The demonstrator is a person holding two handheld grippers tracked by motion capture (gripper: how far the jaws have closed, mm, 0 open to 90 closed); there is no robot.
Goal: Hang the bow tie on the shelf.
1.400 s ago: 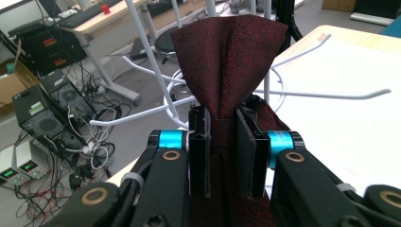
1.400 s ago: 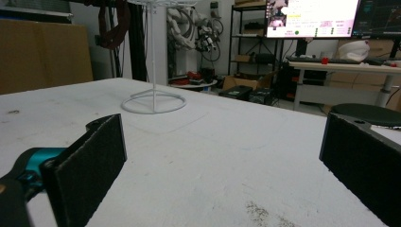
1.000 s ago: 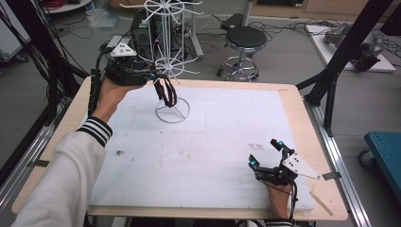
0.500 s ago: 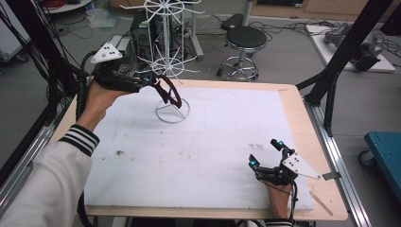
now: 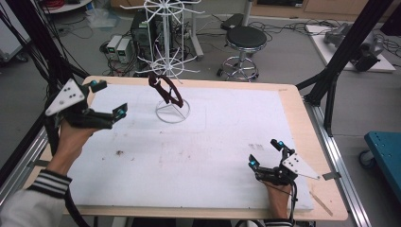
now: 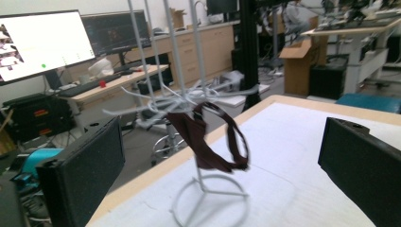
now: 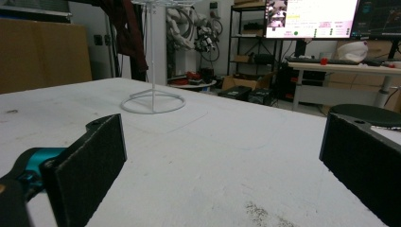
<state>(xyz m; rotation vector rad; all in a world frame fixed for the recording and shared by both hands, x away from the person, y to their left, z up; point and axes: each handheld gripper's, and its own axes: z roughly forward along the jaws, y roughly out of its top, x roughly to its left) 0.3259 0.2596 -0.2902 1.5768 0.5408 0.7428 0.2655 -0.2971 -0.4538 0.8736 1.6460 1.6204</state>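
High view. The left gripper (image 5: 106,101) is hanging above the left side of the table (image 5: 293,97), well apart from the wire rack (image 5: 171,94); its jaws have just been opening and are standing spread with nothing between them. The dark red loop (image 5: 165,90) (a band or strap of cloth, by the look of it) is dangling from a lower prong of the rack, above the rack's ring base. The right gripper (image 5: 265,152) is resting near the table's front right corner, jaws spread and empty.

Left gripper view. The two black jaws are framing the loop (image 6: 213,139) from a distance. The loop is hanging on a prong of the rack (image 6: 189,101) and is slightly blurred, so it is probably swaying.

Right gripper view. The open jaws are looking across the bare white table (image 7: 227,156) toward the rack (image 7: 152,101), with the loop (image 7: 125,28) showing at the top edge.

Risk (a judgement). A swaying loop seated close to a prong's tip is likely to slide off; a bump against the light rack could also tip it.
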